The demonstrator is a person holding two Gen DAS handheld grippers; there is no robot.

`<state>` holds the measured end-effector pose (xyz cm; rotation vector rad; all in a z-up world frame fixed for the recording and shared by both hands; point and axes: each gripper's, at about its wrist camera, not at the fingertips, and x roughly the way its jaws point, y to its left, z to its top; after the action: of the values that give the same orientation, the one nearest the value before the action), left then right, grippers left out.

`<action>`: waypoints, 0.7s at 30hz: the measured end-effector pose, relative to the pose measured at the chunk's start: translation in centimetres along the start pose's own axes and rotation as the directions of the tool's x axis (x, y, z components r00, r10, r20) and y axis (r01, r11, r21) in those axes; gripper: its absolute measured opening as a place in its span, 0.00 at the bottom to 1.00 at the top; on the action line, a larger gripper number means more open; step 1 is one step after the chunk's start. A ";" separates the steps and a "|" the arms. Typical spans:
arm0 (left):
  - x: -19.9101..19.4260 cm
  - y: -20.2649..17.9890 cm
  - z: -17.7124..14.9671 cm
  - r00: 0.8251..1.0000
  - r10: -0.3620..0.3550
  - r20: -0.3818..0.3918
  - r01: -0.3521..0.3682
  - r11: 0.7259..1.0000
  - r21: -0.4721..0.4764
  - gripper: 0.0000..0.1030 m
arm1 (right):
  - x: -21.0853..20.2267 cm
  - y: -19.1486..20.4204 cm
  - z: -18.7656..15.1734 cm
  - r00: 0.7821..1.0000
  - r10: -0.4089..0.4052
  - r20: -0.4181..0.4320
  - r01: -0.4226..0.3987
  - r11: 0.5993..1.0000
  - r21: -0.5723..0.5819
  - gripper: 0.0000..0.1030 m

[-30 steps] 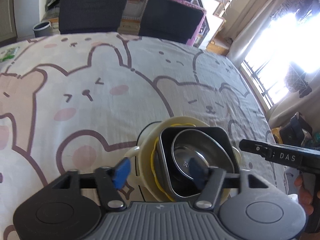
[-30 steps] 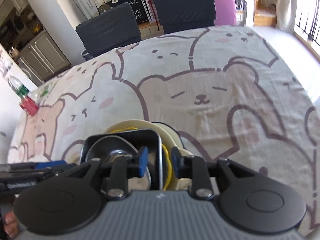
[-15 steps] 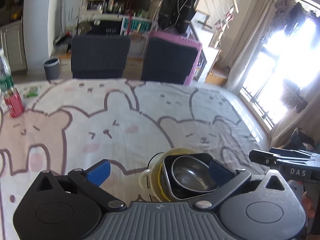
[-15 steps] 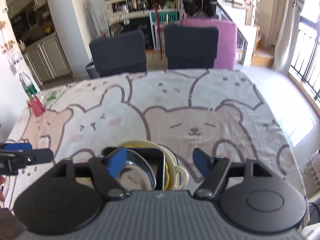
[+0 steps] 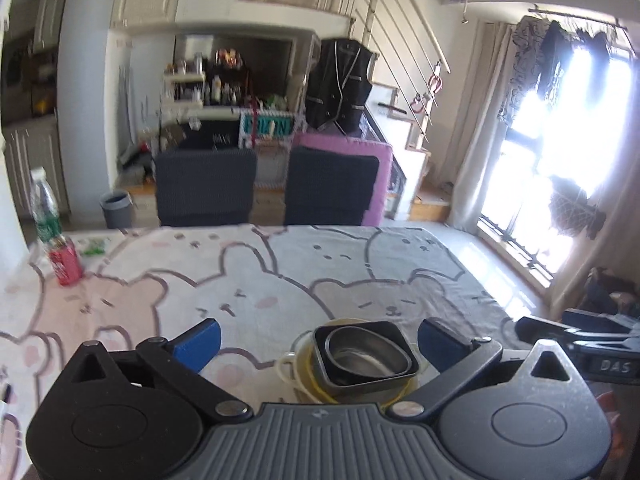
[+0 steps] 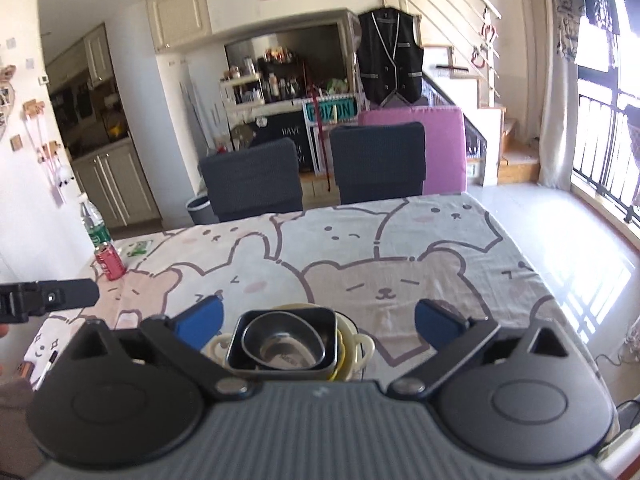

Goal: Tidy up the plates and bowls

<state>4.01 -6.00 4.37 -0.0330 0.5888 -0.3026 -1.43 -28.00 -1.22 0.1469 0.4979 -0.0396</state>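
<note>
A table covered with a bear-print tablecloth (image 6: 400, 248) fills the lower half of both views, and everything here is placed against it. At its far edge stand two dark chairs (image 6: 376, 160) side by side, with a pink cushion board (image 6: 440, 136) behind the right one. Near the tablecloth's close edge sits the nested stack: a cream two-handled bowl (image 6: 362, 344) at the bottom, a yellow rim just showing inside it, then a dark square dish (image 6: 288, 316) inside that, and a small steel bowl (image 6: 280, 344) resting in the square dish. In the left wrist view the same stack appears with the square dish (image 5: 362, 330) tilted slightly and the steel bowl (image 5: 366, 354) inside it. The right gripper (image 6: 318, 322) hangs above the stack, its blue-padded fingers (image 6: 200, 318) spread wide to either side and touching nothing. The left gripper (image 5: 318, 342) is likewise spread wide and empty, just above the stack. At the tablecloth's far left corner stand a red can (image 6: 110, 266) and a clear plastic bottle (image 6: 92, 222), well apart from the dishes.
</note>
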 end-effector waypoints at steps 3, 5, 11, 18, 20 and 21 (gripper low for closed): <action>-1.1 -0.6 -1.7 0.999 0.016 0.052 -0.017 1.000 0.025 1.00 | -1.4 0.3 -1.7 0.998 -0.010 0.057 0.011 1.000 -0.025 1.00; -1.4 -0.7 -2.7 0.998 0.005 0.064 -0.006 1.000 0.027 1.00 | -1.9 0.4 -2.9 0.997 -0.023 0.077 0.026 0.999 -0.037 1.00; -1.1 -1.1 -6.1 0.996 0.043 0.076 -0.047 0.998 0.042 1.00 | -2.9 0.4 -6.1 0.994 -0.037 0.102 0.043 0.997 -0.062 1.00; -0.6 -1.1 -9.4 0.991 0.110 0.070 -0.113 0.993 0.037 1.00 | -3.0 0.8 -8.6 0.990 -0.067 0.123 0.078 0.993 -0.092 1.00; -0.5 -1.1 -9.9 0.991 0.111 0.068 -0.114 0.993 0.034 1.00 | -3.1 0.7 -9.1 0.990 -0.067 0.122 0.078 0.993 -0.090 1.00; -0.4 -1.0 -10.2 0.992 0.109 0.068 -0.112 0.993 0.034 1.00 | -3.0 0.6 -9.3 0.991 -0.063 0.122 0.074 0.993 -0.088 1.00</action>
<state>-2.22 -6.26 -3.80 0.0257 0.5171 -0.2043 -8.42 -26.01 -7.73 0.0365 0.3850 -0.0923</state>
